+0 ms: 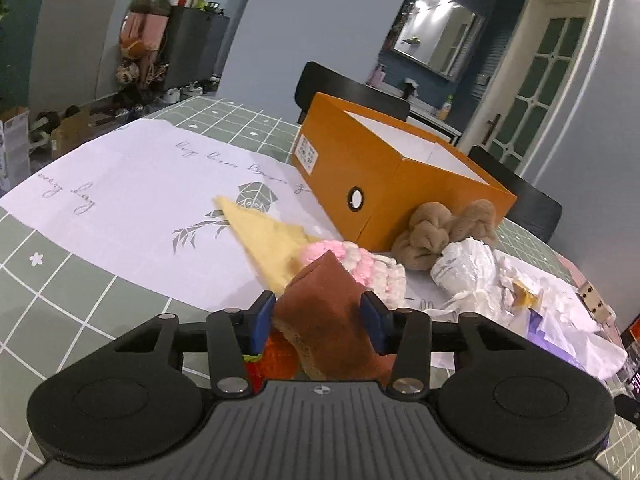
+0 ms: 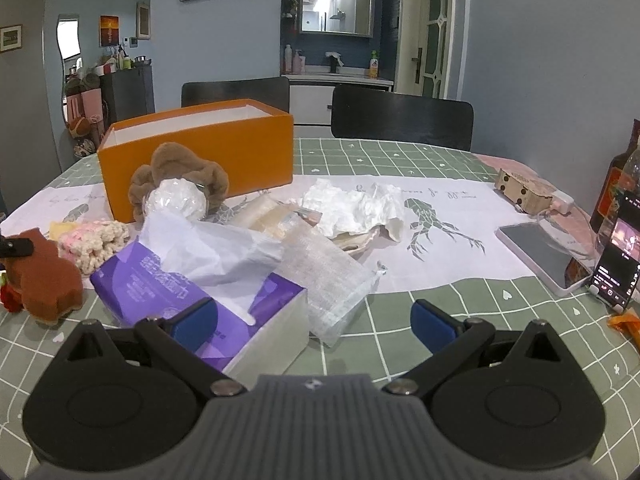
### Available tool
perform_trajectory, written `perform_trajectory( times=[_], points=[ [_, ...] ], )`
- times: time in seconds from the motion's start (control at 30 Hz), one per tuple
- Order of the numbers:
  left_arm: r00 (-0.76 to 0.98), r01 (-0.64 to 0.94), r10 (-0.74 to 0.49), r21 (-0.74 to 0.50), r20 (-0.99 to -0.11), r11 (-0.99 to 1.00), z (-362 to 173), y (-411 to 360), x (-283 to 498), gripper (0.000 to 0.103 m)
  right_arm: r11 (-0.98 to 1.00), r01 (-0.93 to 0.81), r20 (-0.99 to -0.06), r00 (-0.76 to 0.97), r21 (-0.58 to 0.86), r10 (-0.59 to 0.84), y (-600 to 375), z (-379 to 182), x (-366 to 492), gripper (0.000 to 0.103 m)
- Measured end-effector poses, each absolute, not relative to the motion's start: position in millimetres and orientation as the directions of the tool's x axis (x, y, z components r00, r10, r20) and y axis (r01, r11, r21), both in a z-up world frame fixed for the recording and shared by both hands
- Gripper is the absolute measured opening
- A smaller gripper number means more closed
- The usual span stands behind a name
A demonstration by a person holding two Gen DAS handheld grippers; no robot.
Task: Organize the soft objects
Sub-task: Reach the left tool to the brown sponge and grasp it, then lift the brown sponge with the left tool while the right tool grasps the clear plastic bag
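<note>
My left gripper (image 1: pixel 318 314) is shut on a brown sponge-like soft piece (image 1: pixel 328 312), which also shows at the far left of the right wrist view (image 2: pixel 44 280). Beyond it lie a yellow cloth (image 1: pixel 264 236), a pink-and-cream crocheted piece (image 1: pixel 360 268), a brown plush toy (image 1: pixel 444 232) and a crumpled white ball (image 1: pixel 464 268). An open orange box (image 1: pixel 384 184) stands behind them; it also shows in the right wrist view (image 2: pixel 196 152). My right gripper (image 2: pixel 312 324) is open and empty, just above a purple tissue pack (image 2: pixel 200 292).
A white printed runner (image 1: pixel 132 200) lies across the green checked tablecloth (image 2: pixel 440 320). Crumpled white paper (image 2: pixel 352 208), a mesh bag (image 2: pixel 328 276), a white tablet (image 2: pixel 544 256), a phone (image 2: pixel 616 272), a cardboard dice box (image 2: pixel 524 192) and bottles sit to the right. Black chairs (image 2: pixel 400 120) stand behind.
</note>
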State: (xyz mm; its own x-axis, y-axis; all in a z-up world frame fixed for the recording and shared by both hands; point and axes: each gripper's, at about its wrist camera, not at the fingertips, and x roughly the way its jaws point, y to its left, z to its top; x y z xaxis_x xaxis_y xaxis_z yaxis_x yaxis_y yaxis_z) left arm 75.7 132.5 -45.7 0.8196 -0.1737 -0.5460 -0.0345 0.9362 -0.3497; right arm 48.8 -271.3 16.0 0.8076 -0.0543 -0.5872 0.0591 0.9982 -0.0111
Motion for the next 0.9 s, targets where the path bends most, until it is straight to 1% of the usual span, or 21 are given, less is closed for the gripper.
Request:
perform_trajectory(
  times=[0.13,0.2,0.33,0.5,0.57,0.63,0.7,0.77,0.8,0.83,0.87,0.9],
  points=[
    [0.81,0.019,-0.247,-0.396,-0.532,0.918,-42,134,70,0.047,0.997,0.079,-0.595,0.801,0.001,-0.063,-279,10,52,0.101],
    [0.805,0.047,-0.27,-0.396,-0.529,0.917,-39,132,66,0.046,0.995,0.093,-0.6,0.798,0.029,-0.057,-286,7,53,0.101],
    [0.793,0.1,-0.313,-0.394,-0.524,0.914,-32,132,55,0.045,0.982,0.101,-0.617,0.787,0.158,0.018,-307,3,56,0.1],
    [0.756,0.147,-0.388,-0.441,-0.527,0.885,-24,139,48,0.045,0.955,0.183,-0.623,0.783,0.236,0.004,-339,-9,68,0.1],
    [0.744,0.162,-0.405,-0.445,-0.532,0.881,-22,137,46,0.045,0.933,0.201,-0.632,0.774,0.299,0.036,-351,-18,77,0.1],
    [0.735,0.179,-0.416,-0.438,-0.535,0.881,-21,132,45,0.045,0.91,0.197,-0.629,0.773,0.364,0.085,-359,-24,89,0.091],
    [0.726,0.191,-0.422,-0.431,-0.542,0.882,-23,127,44,0.044,0.887,0.192,-0.629,0.766,0.42,0.132,-362,-30,101,0.085],
    [0.715,0.201,-0.435,-0.435,-0.548,0.878,-25,122,45,0.041,0.862,0.187,-0.625,0.76,0.47,0.176,-363,-35,113,0.084],
    [0.71,0.205,-0.439,-0.434,-0.551,0.877,-26,119,45,0.04,0.851,0.189,-0.628,0.754,0.49,0.194,-363,-38,120,0.081],
    [0.708,0.208,-0.441,-0.434,-0.551,0.877,-28,118,44,0.04,0.843,0.189,-0.629,0.75,0.504,0.207,-364,-40,125,0.075],
    [0.707,0.209,-0.444,-0.437,-0.55,0.875,-29,117,42,0.04,0.836,0.189,-0.63,0.745,0.515,0.22,-364,-43,131,0.072],
    [0.706,0.209,-0.446,-0.44,-0.55,0.873,-29,116,42,0.04,0.832,0.194,-0.635,0.739,0.521,0.225,-363,-46,136,0.066]
  ],
)
